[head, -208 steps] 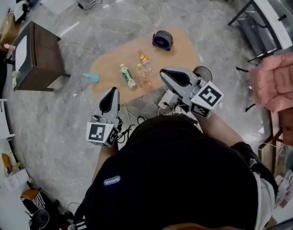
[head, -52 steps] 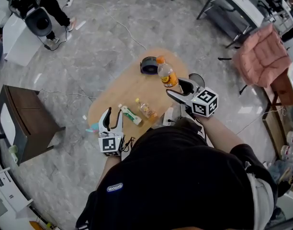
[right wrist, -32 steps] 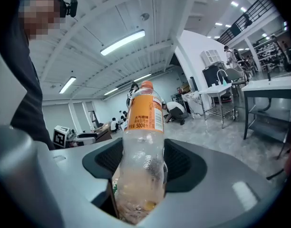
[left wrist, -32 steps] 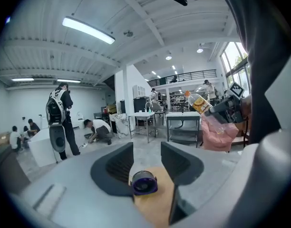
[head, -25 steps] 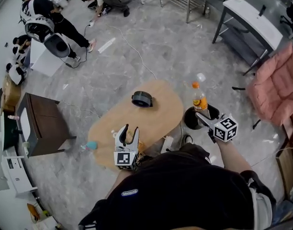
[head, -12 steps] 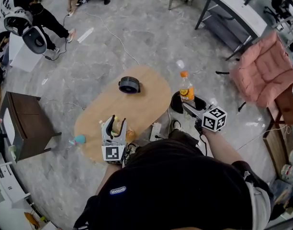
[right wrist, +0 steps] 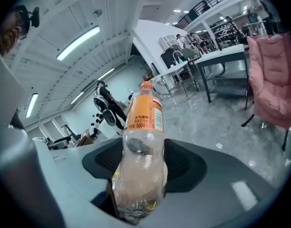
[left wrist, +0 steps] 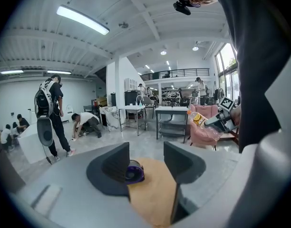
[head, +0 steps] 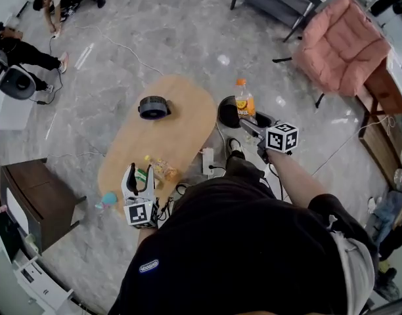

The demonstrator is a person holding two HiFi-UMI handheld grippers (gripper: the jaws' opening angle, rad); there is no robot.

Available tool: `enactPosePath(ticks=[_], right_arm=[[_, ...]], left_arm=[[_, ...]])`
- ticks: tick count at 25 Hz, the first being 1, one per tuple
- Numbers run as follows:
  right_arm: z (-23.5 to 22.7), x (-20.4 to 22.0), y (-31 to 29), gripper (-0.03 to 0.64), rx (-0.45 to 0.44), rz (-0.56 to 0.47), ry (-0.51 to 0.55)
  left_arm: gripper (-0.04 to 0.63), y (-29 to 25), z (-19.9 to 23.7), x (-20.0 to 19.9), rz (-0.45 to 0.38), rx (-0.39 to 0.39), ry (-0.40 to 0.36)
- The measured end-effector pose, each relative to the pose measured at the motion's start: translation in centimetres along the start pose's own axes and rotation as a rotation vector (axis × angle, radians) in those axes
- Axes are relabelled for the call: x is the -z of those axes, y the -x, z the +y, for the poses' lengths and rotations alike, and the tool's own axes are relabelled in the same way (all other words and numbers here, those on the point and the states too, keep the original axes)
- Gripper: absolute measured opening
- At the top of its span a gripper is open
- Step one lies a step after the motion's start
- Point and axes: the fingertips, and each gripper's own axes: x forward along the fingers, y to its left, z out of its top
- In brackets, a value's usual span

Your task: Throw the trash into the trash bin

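Note:
My right gripper [head: 249, 122] is shut on a clear bottle with an orange label and cap [head: 243, 101], gripping its lower body. The bottle [right wrist: 141, 146] stands nearly upright between the right gripper's [right wrist: 140, 170] pads. It hangs at the right rim of a black trash bin [head: 226, 112] on the floor beside the table. My left gripper [head: 140, 170] is open over the near end of the oval wooden table [head: 178, 120], next to a crumpled clear bottle [head: 163, 169] and a green-and-white bottle [head: 141, 174]. Nothing lies between the left gripper's [left wrist: 146, 163] jaws.
A dark purple round device [head: 153, 107] sits at the table's far end. A white power strip [head: 207, 161] and a teal object [head: 109, 199] lie on the floor by the table. A brown cabinet [head: 37, 199] stands left, a pink padded chair [head: 342, 41] right. People are at the far left.
The right gripper took the orange-labelled bottle off the table, carried it right, and lowered it beside the bin. The left gripper drew back toward the table's near end.

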Motion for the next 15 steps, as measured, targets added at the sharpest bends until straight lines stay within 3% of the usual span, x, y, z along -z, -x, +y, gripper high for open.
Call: enactPosePath(ticks=[4, 11, 15], right_arm=[[-4.2, 1.7, 1.3, 0.298, 0.050, -0.001, -0.073], [-13.8, 5.0, 0.0, 0.298, 0.089, 0.099, -0.086], [-17.9, 8.4, -3.2, 0.299, 0.064, 0.207, -0.140]], left_arm=[[0.224, -1.1, -2.7, 0.1, 0.047, 0.025, 0.054], [0.224, -5.4, -10.4, 0.3, 0.133, 0.089, -0.024], [0.224, -6.9, -13.5, 0.7, 0.202, 0.090, -0.021]])
